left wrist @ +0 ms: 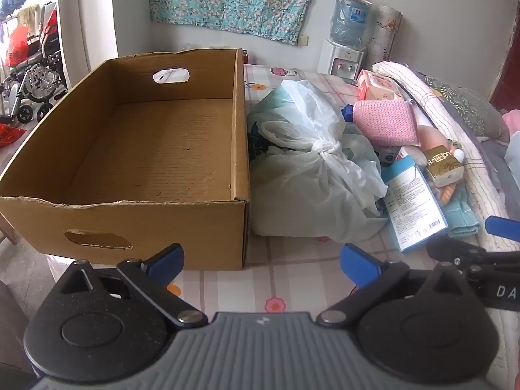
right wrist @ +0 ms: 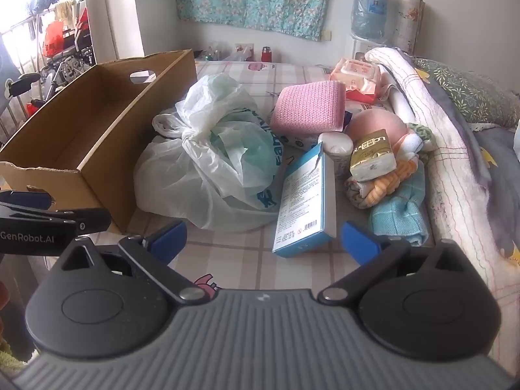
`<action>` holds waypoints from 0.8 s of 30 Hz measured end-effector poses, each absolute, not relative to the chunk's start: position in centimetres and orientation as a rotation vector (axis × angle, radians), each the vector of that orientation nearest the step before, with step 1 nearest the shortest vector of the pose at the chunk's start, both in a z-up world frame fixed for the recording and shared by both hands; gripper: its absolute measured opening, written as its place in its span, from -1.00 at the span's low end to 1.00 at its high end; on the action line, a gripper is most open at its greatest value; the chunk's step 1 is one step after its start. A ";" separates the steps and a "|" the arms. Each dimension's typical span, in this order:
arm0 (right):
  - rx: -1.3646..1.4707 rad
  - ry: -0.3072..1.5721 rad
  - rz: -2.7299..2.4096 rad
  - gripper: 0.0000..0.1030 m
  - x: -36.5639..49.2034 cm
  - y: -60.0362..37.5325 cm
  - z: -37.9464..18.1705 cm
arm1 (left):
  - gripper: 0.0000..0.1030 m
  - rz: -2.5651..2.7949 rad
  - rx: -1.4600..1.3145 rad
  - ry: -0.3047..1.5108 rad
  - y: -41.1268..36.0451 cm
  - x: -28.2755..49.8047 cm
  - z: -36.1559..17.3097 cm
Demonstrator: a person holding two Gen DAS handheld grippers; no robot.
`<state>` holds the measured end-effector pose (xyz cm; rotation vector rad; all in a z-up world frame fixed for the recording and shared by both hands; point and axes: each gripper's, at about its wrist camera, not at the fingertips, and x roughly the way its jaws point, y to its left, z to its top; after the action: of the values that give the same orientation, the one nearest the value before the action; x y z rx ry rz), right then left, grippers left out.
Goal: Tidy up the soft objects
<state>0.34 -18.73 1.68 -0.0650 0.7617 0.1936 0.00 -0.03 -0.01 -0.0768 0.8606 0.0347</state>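
An empty cardboard box (left wrist: 146,149) stands on the bed at the left; it also shows in the right wrist view (right wrist: 81,130). A knotted white plastic bag (left wrist: 305,169) (right wrist: 211,169) lies just right of it. Beyond lie a pink knitted cloth (left wrist: 386,123) (right wrist: 308,107), a blue-white carton (left wrist: 412,208) (right wrist: 305,201), a gold tissue pack (right wrist: 372,157), a teal towel (right wrist: 399,214) and a wet-wipes pack (right wrist: 357,73). My left gripper (left wrist: 261,260) is open and empty, in front of the box corner. My right gripper (right wrist: 263,240) is open and empty, just short of the carton.
A folded quilt (right wrist: 432,136) and patterned pillows run along the bed's right side. A water dispenser (left wrist: 347,32) stands at the far wall. A wheelchair (left wrist: 35,74) stands left of the bed. The checked bedsheet (left wrist: 292,269) shows in front of the grippers.
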 end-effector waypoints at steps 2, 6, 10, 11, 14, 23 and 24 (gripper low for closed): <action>-0.060 0.772 0.198 0.98 0.4 -18.6 1.8 | 0.99 0.029 -0.085 0.856 0.0 0.0 0.0; -0.064 0.757 0.198 0.98 0.4 -18.3 2.1 | 0.99 0.015 -0.095 0.854 0.3 0.2 0.4; -0.071 0.755 0.195 0.98 0.5 -18.0 2.1 | 0.99 0.018 -0.093 0.848 0.3 0.2 0.5; -0.082 0.759 0.191 0.98 0.6 -17.6 2.4 | 0.99 0.019 -0.096 0.849 0.3 0.2 0.5; -0.082 0.759 0.190 0.98 0.5 -17.7 2.4 | 0.99 0.025 -0.104 0.849 0.4 0.3 0.4; -0.075 0.766 0.188 0.98 0.6 -18.1 2.3 | 0.99 0.032 -0.110 0.852 0.5 0.3 0.1; -0.074 0.767 0.189 0.98 0.6 -18.1 2.2 | 0.99 0.031 -0.109 0.852 0.6 0.3 0.1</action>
<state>0.62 -18.15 2.16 -0.0739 0.7674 0.1886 0.29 0.56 0.13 -0.1091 0.8519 0.0308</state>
